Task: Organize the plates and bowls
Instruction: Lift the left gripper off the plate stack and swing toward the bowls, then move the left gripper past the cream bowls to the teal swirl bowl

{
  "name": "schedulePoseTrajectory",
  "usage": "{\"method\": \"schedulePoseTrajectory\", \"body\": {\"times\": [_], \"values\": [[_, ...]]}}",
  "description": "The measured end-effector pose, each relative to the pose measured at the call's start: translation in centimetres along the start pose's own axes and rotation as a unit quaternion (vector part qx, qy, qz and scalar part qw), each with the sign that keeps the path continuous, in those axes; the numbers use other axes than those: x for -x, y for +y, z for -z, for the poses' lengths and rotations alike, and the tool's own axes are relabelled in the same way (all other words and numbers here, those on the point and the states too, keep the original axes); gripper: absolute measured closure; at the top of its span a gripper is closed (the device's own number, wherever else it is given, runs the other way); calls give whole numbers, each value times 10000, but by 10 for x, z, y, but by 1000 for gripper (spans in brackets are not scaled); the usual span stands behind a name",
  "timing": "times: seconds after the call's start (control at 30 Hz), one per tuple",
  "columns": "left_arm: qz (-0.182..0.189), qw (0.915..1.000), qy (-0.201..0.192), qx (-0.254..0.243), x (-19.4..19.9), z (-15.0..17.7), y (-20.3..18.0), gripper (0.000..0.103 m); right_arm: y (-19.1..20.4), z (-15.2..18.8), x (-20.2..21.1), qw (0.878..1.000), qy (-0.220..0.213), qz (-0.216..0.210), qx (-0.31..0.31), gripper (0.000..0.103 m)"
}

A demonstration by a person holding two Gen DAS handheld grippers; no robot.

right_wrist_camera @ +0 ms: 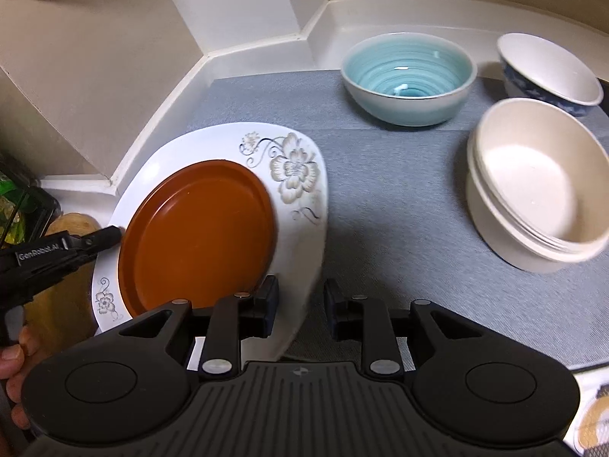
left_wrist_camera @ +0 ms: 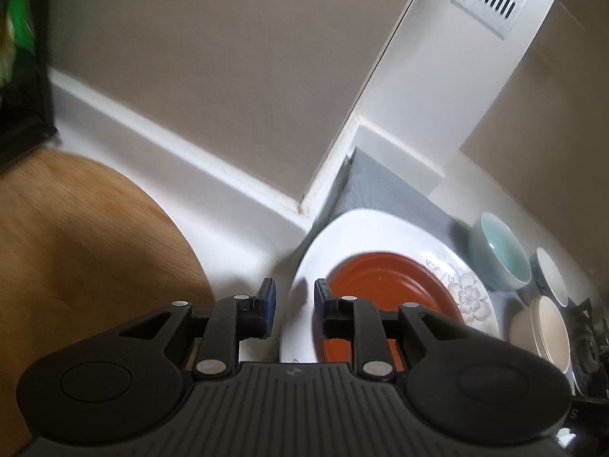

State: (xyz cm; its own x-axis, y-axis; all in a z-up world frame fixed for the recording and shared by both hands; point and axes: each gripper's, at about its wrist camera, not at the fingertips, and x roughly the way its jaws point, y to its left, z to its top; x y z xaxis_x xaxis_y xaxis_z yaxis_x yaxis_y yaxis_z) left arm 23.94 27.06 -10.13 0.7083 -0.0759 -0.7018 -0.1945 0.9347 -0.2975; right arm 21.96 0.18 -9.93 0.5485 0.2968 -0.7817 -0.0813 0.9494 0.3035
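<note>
Ahead of the tools, a beige wall (left_wrist_camera: 190,57) meets a white counter edge (right_wrist_camera: 163,103) at an angled corner. A grey mat (right_wrist_camera: 380,190) covers the counter ahead. Up to the right hangs a white vent grille (left_wrist_camera: 495,3). A round wooden board (left_wrist_camera: 76,236) lies left.

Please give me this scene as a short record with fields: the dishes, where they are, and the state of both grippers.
surface: grey mat
plates: orange plate lying on white flowered plate
bowls: teal bowl; blue-patterned bowl; cream bowl stack
left gripper: open, jaws either side of the white plate's rim
right gripper: open, at the white plate's near edge
beside mat: wooden board
</note>
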Motion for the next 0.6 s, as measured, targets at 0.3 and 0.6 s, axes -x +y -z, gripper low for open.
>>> {"method": "schedulePoseTrajectory", "body": {"times": [0.3, 0.6], "values": [[501, 9947, -452, -776, 49, 11, -72, 79, -31, 22, 59, 9975, -657, 145, 211, 70], [1567, 9785, 755, -1104, 13, 53, -186, 77, -103, 49, 124, 9901, -1308, 366, -359, 70]]}}
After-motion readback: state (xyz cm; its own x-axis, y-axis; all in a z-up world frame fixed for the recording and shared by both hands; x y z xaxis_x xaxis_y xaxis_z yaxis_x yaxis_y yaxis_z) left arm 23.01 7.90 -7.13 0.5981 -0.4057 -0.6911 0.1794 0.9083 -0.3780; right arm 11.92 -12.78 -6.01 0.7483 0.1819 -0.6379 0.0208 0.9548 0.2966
